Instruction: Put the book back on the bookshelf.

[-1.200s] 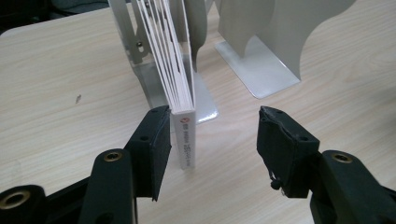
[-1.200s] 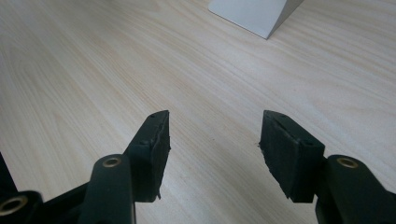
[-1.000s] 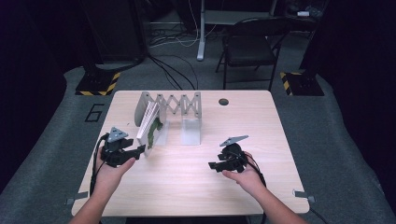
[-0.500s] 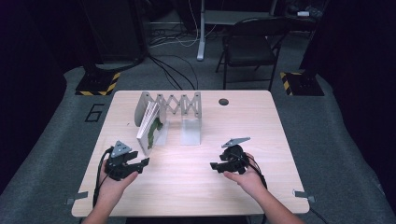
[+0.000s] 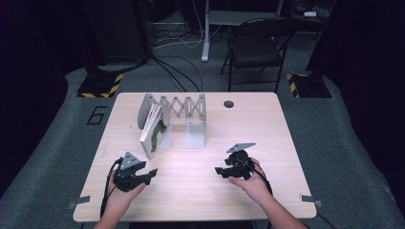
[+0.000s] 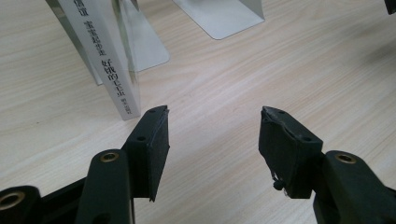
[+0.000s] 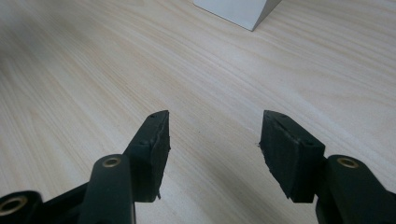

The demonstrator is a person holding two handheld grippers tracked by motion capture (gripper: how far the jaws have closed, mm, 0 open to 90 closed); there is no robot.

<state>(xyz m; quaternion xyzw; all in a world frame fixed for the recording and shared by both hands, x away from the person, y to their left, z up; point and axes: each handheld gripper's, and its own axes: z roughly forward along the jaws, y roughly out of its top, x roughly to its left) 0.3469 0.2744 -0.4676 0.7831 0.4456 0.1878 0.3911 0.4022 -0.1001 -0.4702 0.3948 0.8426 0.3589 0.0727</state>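
A thin white book [image 5: 154, 128] with a green picture on its cover leans in the left bay of a grey expanding book rack [image 5: 177, 109]. Its spine with printed characters [image 6: 105, 60] rises just beyond my left gripper [image 6: 214, 122]. That left gripper [image 5: 149, 173] rests open and empty on the table's front left, in front of the book. My right gripper [image 5: 219, 170] sits open and empty at the front right, above bare wood [image 7: 215, 126].
The rack's right metal divider [image 5: 195, 134] stands free, its base plate [image 6: 219, 16] flat on the light wooden table [image 5: 267, 129]. A dark round hole [image 5: 229, 103] lies near the table's far edge. A folding chair [image 5: 255, 45] stands beyond the table.
My left gripper has drawn back from the book toward the table's front edge, with nothing in it. The right gripper has stayed in place.
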